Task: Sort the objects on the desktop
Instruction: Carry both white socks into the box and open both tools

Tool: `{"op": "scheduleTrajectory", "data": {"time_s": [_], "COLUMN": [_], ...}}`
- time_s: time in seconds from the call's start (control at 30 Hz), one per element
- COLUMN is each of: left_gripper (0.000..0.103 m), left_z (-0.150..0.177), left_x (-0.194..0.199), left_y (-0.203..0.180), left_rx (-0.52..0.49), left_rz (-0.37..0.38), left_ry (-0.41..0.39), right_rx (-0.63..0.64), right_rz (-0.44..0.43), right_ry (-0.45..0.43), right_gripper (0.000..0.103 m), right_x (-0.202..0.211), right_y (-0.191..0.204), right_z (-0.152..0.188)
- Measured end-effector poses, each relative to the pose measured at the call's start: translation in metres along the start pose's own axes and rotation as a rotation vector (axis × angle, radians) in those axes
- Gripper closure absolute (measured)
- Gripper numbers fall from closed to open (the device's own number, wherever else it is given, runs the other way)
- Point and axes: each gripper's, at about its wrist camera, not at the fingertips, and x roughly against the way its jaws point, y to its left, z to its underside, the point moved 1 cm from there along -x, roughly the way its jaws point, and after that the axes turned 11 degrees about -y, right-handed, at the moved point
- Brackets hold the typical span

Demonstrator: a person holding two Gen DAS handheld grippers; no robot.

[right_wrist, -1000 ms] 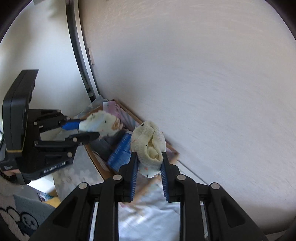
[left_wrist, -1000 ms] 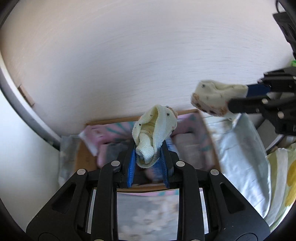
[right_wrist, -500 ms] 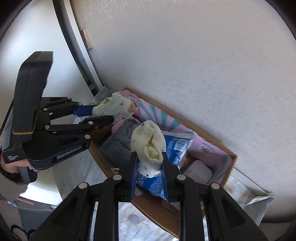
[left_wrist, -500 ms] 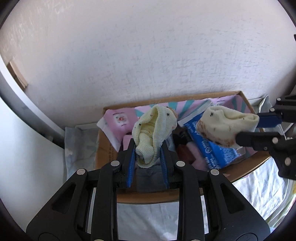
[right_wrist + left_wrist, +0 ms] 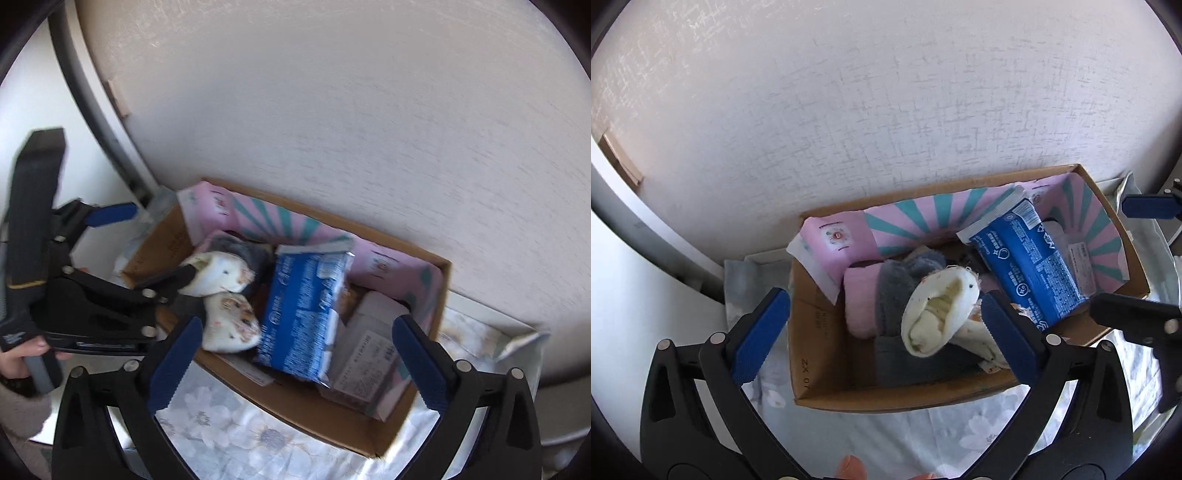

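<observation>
A cardboard box (image 5: 827,384) stands against the wall on a floral cloth. Two cream speckled socks lie inside it: one sock (image 5: 938,314) on a grey fluffy item (image 5: 897,291), the other sock (image 5: 979,339) beside it. In the right wrist view they are the upper sock (image 5: 221,273) and the lower sock (image 5: 232,325). My left gripper (image 5: 886,336) is open and empty above the box's left part. My right gripper (image 5: 295,358) is open and empty above the box's front. The box rim (image 5: 295,406) also shows there.
The box holds a blue packet (image 5: 1030,266), a pink roll (image 5: 860,302), a pink-and-teal striped liner (image 5: 923,221) and a white carton (image 5: 369,350). The wall rises right behind the box. A floral cloth (image 5: 923,435) covers the surface in front.
Both grippers opened and let go of their socks, which now lie in the box. Both grippers came closer to the box.
</observation>
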Motion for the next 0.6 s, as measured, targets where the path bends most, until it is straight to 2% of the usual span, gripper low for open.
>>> {"op": "scheduleTrajectory", "data": {"time_s": [0.2,0.47,0.6], "left_gripper": [0.0,0.0,0.0], "left_z": [0.001,-0.008,-0.013], "left_x": [0.005,0.03,0.048], "left_y": [-0.005,0.004,0.01], "left_rx": [0.023,0.121,0.156], "left_rz": [0.013,0.018,0.017], "left_ry": [0.005,0.019,0.003], "right_rx": [-0.023,-0.1,-0.195], "right_rz": [0.03,0.165,0.24], "right_ry": [0.019,0.029,0.039], "right_gripper": [0.001,0.001,0.001], "right_x": [0.002,0.03,0.048], "right_y": [0.003,-0.004,-0.012], "right_z": [0.006,0.009,0.01]}}
